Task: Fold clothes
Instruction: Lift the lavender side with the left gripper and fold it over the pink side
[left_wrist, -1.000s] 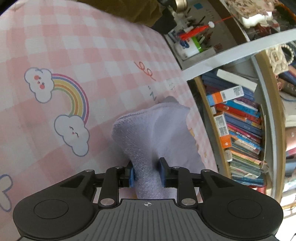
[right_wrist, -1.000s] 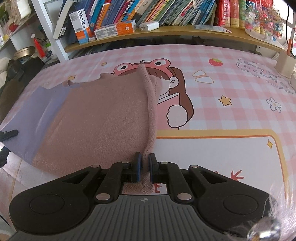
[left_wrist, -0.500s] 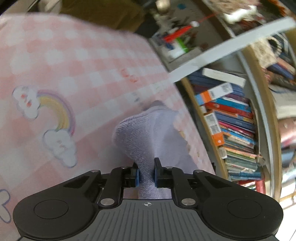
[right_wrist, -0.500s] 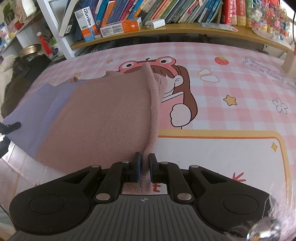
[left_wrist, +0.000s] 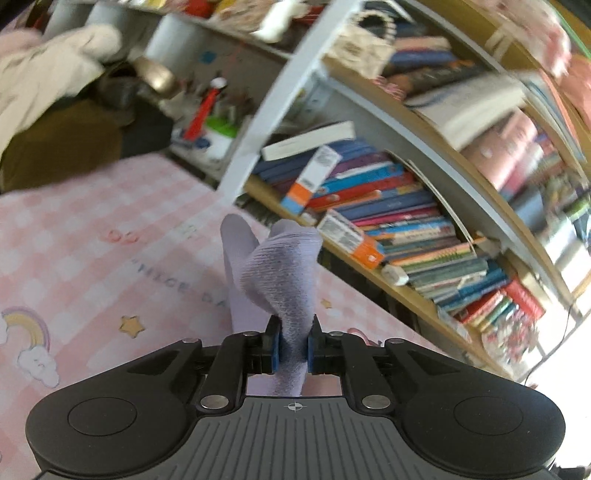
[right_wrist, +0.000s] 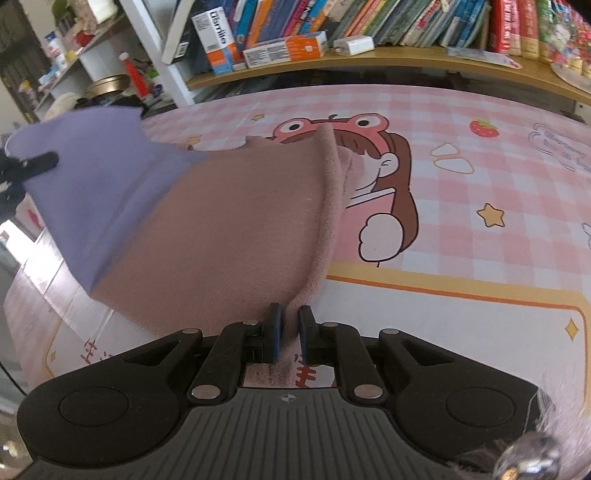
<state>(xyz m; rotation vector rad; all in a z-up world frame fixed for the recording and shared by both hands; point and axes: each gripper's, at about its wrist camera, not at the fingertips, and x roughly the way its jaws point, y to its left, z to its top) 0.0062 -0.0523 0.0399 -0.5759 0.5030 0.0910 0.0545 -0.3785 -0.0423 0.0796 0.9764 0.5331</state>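
Garment (right_wrist: 229, 229), mauve-pink with a lilac end, hangs taut between my left gripper (left_wrist: 292, 345) and right gripper (right_wrist: 287, 332), both clamped on it

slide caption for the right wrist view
Right gripper pinches the pink-and-lilac garment above the cartoon tablecloth.

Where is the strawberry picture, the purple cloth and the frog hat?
strawberry picture (right_wrist: 484, 128), right wrist view, its red middle
purple cloth (right_wrist: 92, 184), right wrist view, its flat lifted part
frog hat (right_wrist: 325, 127), right wrist view, between its eyes
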